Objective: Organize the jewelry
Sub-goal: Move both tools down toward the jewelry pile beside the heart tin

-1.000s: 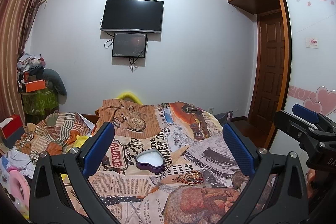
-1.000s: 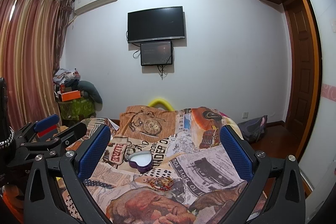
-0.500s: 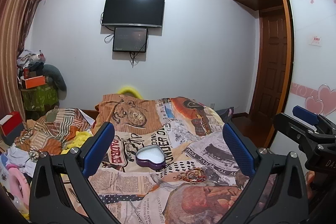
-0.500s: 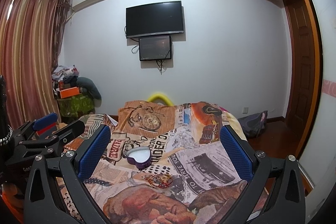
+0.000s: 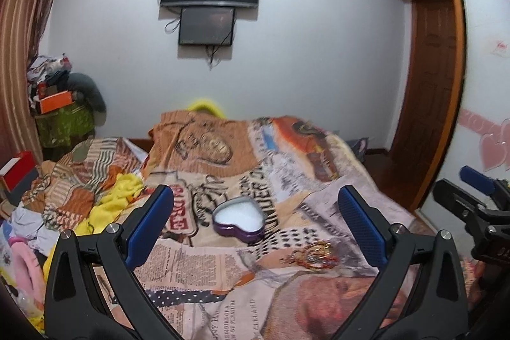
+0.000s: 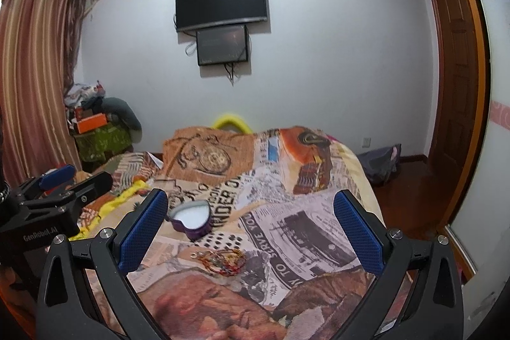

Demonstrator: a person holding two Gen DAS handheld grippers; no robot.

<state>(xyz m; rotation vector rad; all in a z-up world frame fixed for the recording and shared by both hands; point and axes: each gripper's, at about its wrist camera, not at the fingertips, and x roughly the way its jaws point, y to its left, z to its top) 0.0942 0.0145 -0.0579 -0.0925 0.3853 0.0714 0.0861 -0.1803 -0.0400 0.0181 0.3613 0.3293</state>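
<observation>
An open purple heart-shaped tin with a white lining lies on the printed bedspread; it also shows in the right wrist view. A tangle of red and gold bracelets lies just in front of it to the right, also in the right wrist view. My left gripper is open and empty, held above the bed short of the tin. My right gripper is open and empty, above the bracelets. Each gripper shows at the edge of the other's view.
The bed fills the middle of the room. Crumpled clothes and a yellow cloth lie at its left side. A red box and a cluttered stand are at the left wall. A wooden door and wardrobe are at the right.
Both grippers have tilted down and moved closer to the bed, so the tin and bracelets sit higher and larger between the fingers. Both stay open.
</observation>
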